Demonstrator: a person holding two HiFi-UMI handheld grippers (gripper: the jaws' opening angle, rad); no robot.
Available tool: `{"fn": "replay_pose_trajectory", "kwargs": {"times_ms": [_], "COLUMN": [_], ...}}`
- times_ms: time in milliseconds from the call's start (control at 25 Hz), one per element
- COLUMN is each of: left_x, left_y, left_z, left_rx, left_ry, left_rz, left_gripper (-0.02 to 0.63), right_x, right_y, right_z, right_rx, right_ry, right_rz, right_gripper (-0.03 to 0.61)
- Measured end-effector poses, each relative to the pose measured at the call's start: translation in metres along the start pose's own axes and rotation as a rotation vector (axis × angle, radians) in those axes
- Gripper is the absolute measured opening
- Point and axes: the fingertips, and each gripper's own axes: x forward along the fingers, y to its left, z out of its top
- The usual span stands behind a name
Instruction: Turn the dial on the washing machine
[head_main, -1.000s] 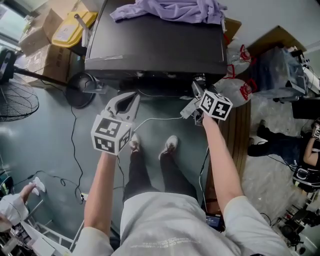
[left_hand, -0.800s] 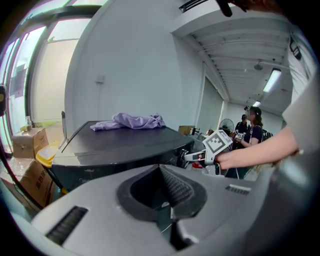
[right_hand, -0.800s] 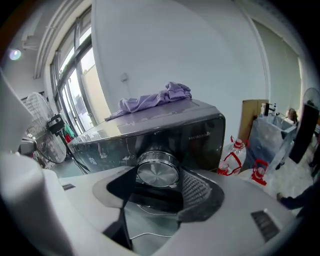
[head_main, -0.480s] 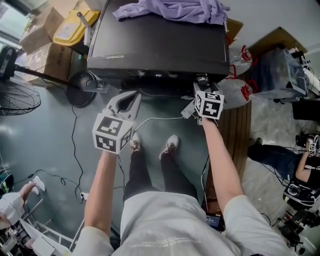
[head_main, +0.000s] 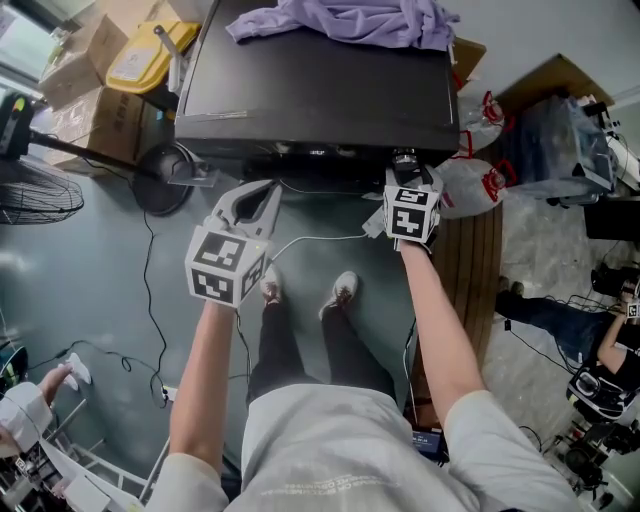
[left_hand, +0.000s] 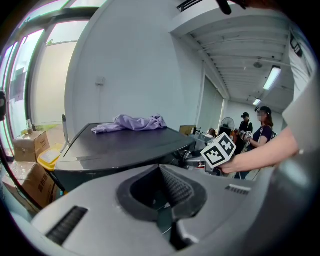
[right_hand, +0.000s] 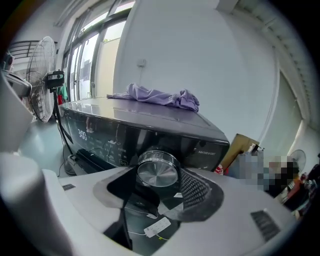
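Observation:
The black washing machine (head_main: 310, 90) stands ahead, seen from above, with a purple cloth (head_main: 340, 18) on its lid. Its round silver dial (right_hand: 158, 172) sits on the front panel at the right, beside a lit display (right_hand: 82, 134). My right gripper (right_hand: 159, 176) is shut on the dial, with a pad on each side of it. In the head view the right gripper (head_main: 402, 172) presses against the machine's front right corner. My left gripper (head_main: 268, 190) hangs shut and empty in front of the machine, its tips meeting (left_hand: 161, 169).
Cardboard boxes (head_main: 85, 90) and a yellow container (head_main: 150, 48) stand left of the machine, near a fan (head_main: 30, 195) and its round base (head_main: 160, 180). Plastic bags (head_main: 470, 180) and a wooden board (head_main: 482, 260) lie to the right. Cables (head_main: 320, 238) run across the floor. People stand nearby.
The right gripper has rolled on the dial: its marker cube has swung left from a tilt to nearly square. The left gripper has stayed in place.

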Motion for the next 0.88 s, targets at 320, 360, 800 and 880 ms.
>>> {"fn": "replay_pose_trajectory", "kwargs": {"times_ms": [320,360,800,880], "left_x": [-0.0017,-0.0019,-0.0040,-0.0052], "left_y": [0.0050,0.0057,0.0081,0.0086], "left_z": [-0.0039,-0.0049,-0.0058,-0.0057], "left_rx": [-0.004,-0.005,0.005,0.007], "left_ry": [0.006,0.007,0.009,0.008], "left_rz": [0.004,0.006,0.008,0.010], "left_gripper": [0.015,0.015,0.015,0.015], "right_x": [-0.0003,-0.0003,0.0001,0.0001], "right_y": [-0.0003,-0.0002,0.0039,0.0040], "right_z": [0.0001,0.0000,-0.0002,-0.0006], "right_rx": [-0.119,-0.135,-0.425,-0.451], "right_ry": [0.002,-0.002,0.016,0.019], "right_rz": [-0.089,-0.102,-0.225,-0.238], "right_gripper": [0.279,0.279,0.279,0.279]}}
